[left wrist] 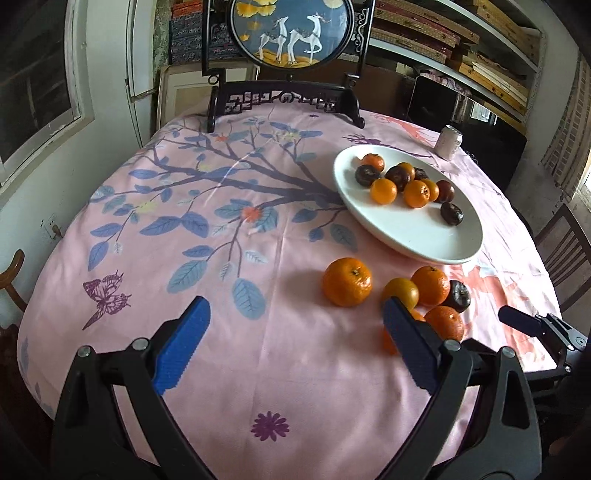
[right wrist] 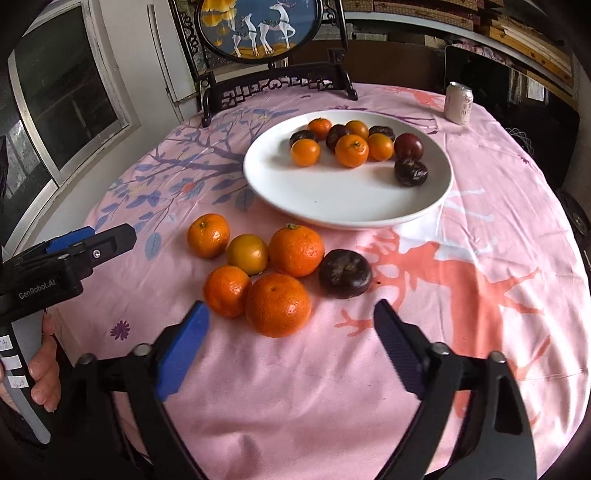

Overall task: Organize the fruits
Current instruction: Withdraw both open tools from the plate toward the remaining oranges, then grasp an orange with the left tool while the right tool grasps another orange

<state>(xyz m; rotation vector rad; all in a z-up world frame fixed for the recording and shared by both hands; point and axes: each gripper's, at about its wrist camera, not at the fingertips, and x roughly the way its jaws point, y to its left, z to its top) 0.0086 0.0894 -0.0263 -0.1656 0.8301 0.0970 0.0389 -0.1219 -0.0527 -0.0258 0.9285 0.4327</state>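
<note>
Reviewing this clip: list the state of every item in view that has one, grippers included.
Left gripper: open, empty.
Right gripper: open, empty, above the cloth.
White plate: upright on the table, part filled with fruit.
Loose fruit cluster: on the tablecloth, off the plate.
Dark fruit: on the cloth beside the oranges.
Drink can: standing upright; top unclear.

We see a round table (right wrist: 480, 369) with a plate (right wrist: 332, 199) toward its far side, holding a cluster of fruits (right wrist: 351, 149) in its back half. Before the plate, on the cloth, six loose fruits (right wrist: 275, 277) lie bunched together, several touching. A can (right wrist: 459, 102) stands behind and right of the plate. A framed screen (right wrist: 258, 33) stands at the far edge, behind the plate.
</note>
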